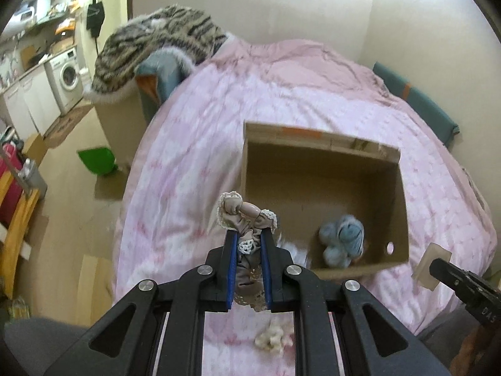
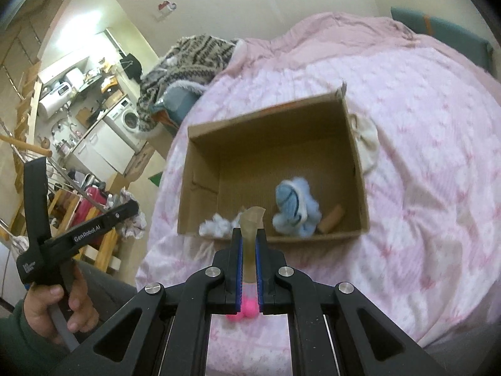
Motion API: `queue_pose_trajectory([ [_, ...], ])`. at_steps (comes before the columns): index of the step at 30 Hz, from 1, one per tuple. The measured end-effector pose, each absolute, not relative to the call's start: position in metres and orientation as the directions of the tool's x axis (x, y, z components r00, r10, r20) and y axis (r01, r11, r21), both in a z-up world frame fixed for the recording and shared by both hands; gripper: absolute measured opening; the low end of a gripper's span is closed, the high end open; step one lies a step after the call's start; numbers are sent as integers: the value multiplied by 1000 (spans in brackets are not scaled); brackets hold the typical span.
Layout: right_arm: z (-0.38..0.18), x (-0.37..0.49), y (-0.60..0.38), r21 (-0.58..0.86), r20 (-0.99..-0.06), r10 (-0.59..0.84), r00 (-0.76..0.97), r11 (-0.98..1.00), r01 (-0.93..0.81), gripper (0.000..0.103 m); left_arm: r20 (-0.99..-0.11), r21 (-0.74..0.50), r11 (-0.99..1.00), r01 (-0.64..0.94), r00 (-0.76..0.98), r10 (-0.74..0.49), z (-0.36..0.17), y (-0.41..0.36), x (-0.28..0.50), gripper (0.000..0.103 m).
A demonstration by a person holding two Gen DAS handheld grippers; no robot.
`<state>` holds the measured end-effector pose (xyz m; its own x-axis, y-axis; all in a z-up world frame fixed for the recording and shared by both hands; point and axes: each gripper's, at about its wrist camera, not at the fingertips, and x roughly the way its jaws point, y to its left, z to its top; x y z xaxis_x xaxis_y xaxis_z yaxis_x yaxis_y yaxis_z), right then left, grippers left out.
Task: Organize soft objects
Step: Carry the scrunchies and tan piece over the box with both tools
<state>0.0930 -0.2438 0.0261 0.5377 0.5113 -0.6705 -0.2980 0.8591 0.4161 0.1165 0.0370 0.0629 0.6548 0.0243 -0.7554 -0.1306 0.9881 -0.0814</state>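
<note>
Soft beige cloth with a lace edge is pinched between the blue pads of my left gripper; the jaws are almost fully closed on it, and part of it hangs below them. It looks light and limp, so I judge it will sag and swing, and a grip on a bunched middle part is safer than on the thin lace. My right gripper is also nearly closed, on a flat beige piece that stands up between the pads; this one seems a little stiffer, maybe rubbery, but I cannot tell the material. Under the right jaws some bright pink balls show; whether they are attached to the piece I cannot say. A cream fluffy thing lies on the pink bedcover near me.

Farther, the open cardboard box stands on the bed. Inside are a pale blue plush toy, a white fluffy lump at the near wall, and a tan cylinder on the right.

Seen from the right camera, the left tool carries the words "GenRobot.AI". Other small print there I cannot read.
</note>
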Motion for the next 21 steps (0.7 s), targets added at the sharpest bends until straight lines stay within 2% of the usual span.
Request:
queue_pose_trajectory([
  [6,37,121,-249,389,-652,489,580,872,-297,9,-723,-63,993,-103,690,26,76,29,146,13],
  [12,25,153,-257,367,-665,448,597,893,-262,9,-691,-54,995,-82,722,22,63,20,171,13],
  [17,-7,170,-271,434,-698,446,561,886,-165,9,-722,-62,997,-46,692,-13,29,12,189,13],
  [21,-13,175,-270,421,-710,428,560,895,-149,9,-752,-103,994,-30,657,-58,6,13,198,13],
])
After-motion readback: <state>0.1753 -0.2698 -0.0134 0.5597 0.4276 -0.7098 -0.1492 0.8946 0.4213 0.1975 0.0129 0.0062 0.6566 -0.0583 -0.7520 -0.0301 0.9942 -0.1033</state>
